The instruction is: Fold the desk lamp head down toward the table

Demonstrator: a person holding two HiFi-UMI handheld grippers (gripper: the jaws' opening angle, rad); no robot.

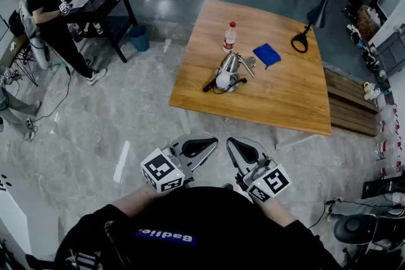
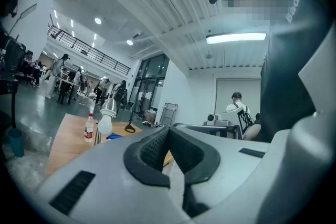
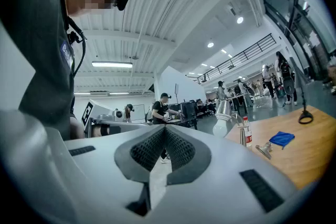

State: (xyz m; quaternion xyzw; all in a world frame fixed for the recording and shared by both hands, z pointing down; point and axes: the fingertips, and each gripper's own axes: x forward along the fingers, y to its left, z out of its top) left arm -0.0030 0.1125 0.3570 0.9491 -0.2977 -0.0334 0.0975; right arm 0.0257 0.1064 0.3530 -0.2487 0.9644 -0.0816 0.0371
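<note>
Your left gripper [image 1: 211,141] and right gripper [image 1: 231,142] sit at the lower centre of the head view, close to your chest, tips near each other and well apart from the table [image 1: 285,98]. In each gripper view the ribbed pads meet with nothing between them, so both tools are closed and empty. Open grey floor lies between you and the table's near edge, which runs across the middle of the frame from lower left to lower right. A wooden bench [image 1: 345,109] lies just beside the table's right edge. At the upper left, well off your path, a person [image 1: 47,9] stands at a black desk [image 1: 104,0] with a blue bin [image 1: 138,38] near it. The lamp [image 1: 228,71] stands near the table's middle, a little toward the near edge. It has a silver cone shade with a white bulb at its mouth and a black cord by its base; in the left gripper view the shade sits above the bulb. Behind it stands a bottle [image 1: 230,36] with a red cap and red label, too small to read. To the right lie a blue cloth [image 1: 266,54] and, farther right, a black loop [image 1: 300,42]. Your shirt reads "Badlie". Each gripper's cube carries black-and-white square markers.
</note>
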